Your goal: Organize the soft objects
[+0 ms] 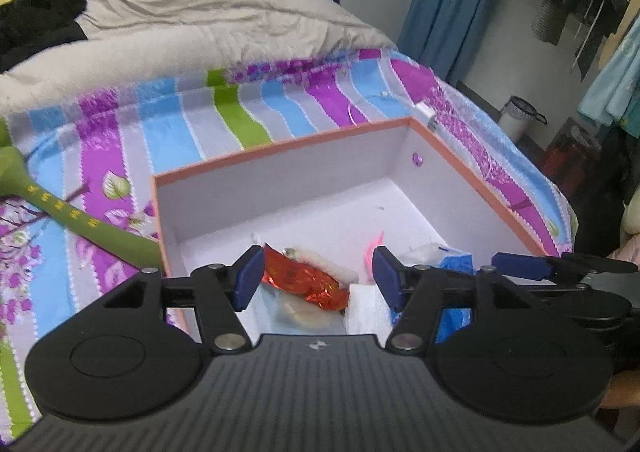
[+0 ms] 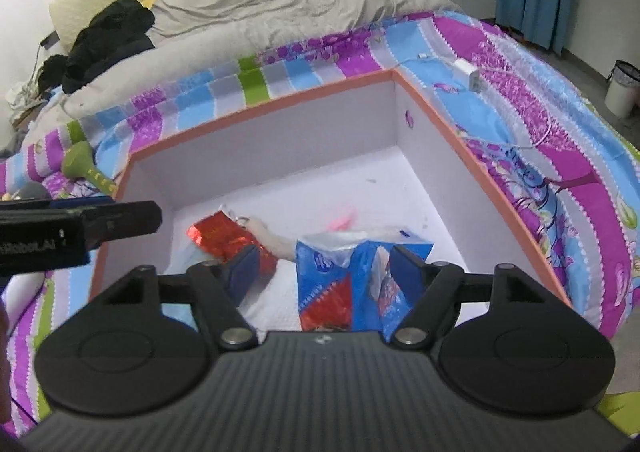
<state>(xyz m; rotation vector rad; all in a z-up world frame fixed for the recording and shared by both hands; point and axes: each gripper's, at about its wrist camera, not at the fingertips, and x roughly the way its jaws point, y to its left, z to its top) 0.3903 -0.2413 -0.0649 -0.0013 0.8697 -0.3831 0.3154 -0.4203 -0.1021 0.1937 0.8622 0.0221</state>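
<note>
Two black handheld grippers hover side by side over the near end of an open box (image 1: 280, 179) with white inner walls and an orange rim, which sits on a bed covered by a sheet (image 1: 248, 107) striped in blue, purple, green and grey. On the left gripper (image 1: 316, 278) the jaws are spread, with blue pads on either side of a crinkled red foil packet (image 1: 308, 280) lying on the box floor; the pads do not press on it. On the right gripper (image 2: 324, 268) the jaws are also spread, and a blue and white plastic pack with a red patch (image 2: 340, 280) stands loosely between them, with no clear pinch from either pad. Both soft items rest in the near part of the box, the red packet toward the near left corner and the blue pack just to its right; a pale roll (image 2: 276, 242) lies between them, and white padding (image 1: 368, 308) sits at the near wall. Outside the box, a green dumbbell (image 1: 76, 211) lies on the sheet against its left wall, and a white charger with its cable (image 2: 468, 73) lies near the far right corner. A rumpled grey quilt (image 1: 208, 11) and dark clothing (image 1: 36, 23) cover the far end of the bed.
</note>
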